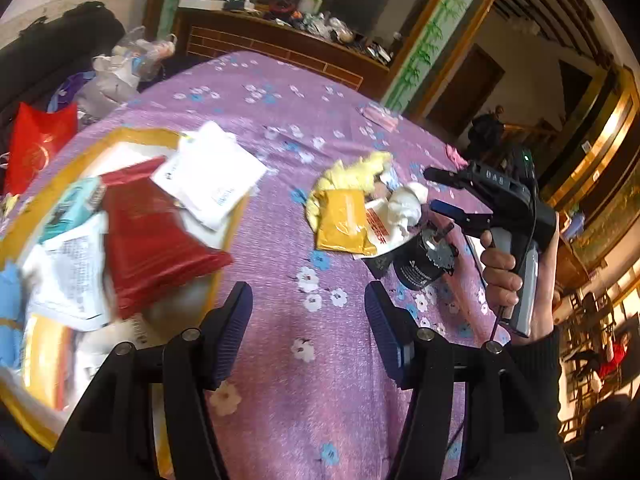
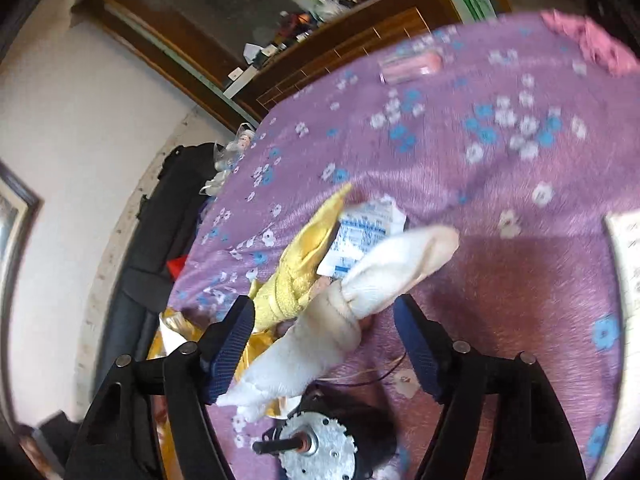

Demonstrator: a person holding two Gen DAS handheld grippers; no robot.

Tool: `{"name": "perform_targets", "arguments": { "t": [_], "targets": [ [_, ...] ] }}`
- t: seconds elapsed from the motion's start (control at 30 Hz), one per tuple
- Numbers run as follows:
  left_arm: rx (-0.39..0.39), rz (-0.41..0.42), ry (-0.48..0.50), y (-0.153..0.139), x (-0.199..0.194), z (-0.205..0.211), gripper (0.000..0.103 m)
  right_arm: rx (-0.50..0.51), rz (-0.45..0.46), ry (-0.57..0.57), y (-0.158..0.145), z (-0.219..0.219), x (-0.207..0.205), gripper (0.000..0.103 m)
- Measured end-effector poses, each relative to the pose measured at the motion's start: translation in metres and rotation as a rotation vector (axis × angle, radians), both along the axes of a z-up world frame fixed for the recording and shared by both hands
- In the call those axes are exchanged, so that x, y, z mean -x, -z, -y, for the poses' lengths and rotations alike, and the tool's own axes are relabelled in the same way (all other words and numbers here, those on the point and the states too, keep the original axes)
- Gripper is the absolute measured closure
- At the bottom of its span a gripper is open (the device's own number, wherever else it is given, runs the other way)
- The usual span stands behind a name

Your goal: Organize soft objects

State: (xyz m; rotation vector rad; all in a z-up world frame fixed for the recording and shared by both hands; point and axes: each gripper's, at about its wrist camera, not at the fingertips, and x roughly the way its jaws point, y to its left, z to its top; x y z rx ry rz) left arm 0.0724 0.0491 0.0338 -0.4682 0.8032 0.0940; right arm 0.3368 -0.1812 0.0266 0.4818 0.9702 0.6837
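Observation:
A small pile lies on the purple flowered cloth (image 1: 320, 100): a yellow towel (image 1: 352, 172), a yellow packet (image 1: 344, 220) and a white knotted cloth (image 1: 406, 206). My right gripper (image 1: 434, 190) hovers open over that pile; in the right wrist view (image 2: 324, 340) the white cloth (image 2: 360, 292) lies between the open fingers, with the yellow towel (image 2: 296, 276) by the left finger. My left gripper (image 1: 308, 332) is open and empty above bare cloth, between the pile and a gold-rimmed tray (image 1: 132, 136) of packets.
A black motor with a metal gear face (image 1: 424, 256) lies by the pile, also in the right wrist view (image 2: 320, 448). The tray holds a red packet (image 1: 152, 232) and white packets (image 1: 208, 176). A pink packet (image 2: 412, 66) lies at the far side. Bags (image 1: 36, 148) lie off the left.

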Motion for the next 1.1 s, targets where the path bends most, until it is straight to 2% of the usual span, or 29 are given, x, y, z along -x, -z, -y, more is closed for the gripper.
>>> {"name": "perform_targets", "arguments": {
  "t": [0.07, 0.17, 0.37, 0.43, 0.5, 0.63, 0.8, 0.9, 0.97, 1.1],
  "targets": [
    [-0.005, -0.024, 0.008, 0.005, -0.012, 0.005, 0.046, -0.033, -0.029, -0.038, 0.005, -0.007, -0.005, 0.034],
    [-0.014, -0.039, 0.026, 0.01, -0.03, 0.012, 0.046, -0.02, -0.038, -0.047, 0.013, -0.013, -0.015, 0.037],
    [-0.047, -0.106, 0.033, 0.028, -0.069, 0.017, 0.046, -0.044, -0.109, -0.074, 0.035, -0.021, -0.029, 0.049],
    [-0.051, -0.125, 0.033, 0.035, -0.082, 0.019, 0.046, -0.076, -0.12, -0.086, 0.039, -0.022, -0.033, 0.058],
    [-0.039, -0.151, 0.034, 0.041, -0.095, 0.02, 0.046, -0.079, -0.126, -0.08, 0.043, -0.024, -0.036, 0.061],
    [-0.047, -0.15, 0.044, 0.045, -0.116, 0.026, 0.046, -0.101, -0.123, -0.064, 0.042, -0.021, -0.037, 0.065],
    [-0.032, -0.142, 0.054, 0.045, -0.135, 0.031, 0.046, -0.216, -0.049, -0.018, 0.03, -0.008, -0.03, 0.066],
    [-0.07, -0.124, 0.046, 0.044, -0.143, 0.037, 0.047, -0.238, 0.019, 0.024, 0.023, 0.002, -0.022, 0.065],
    [-0.09, -0.128, 0.035, 0.048, -0.149, 0.037, 0.059, -0.255, 0.04, 0.042, 0.02, 0.006, -0.021, 0.065],
    [-0.104, -0.115, 0.033, 0.049, -0.146, 0.038, 0.062, -0.208, 0.057, 0.056, 0.022, 0.009, -0.016, 0.065]
  ]
}}
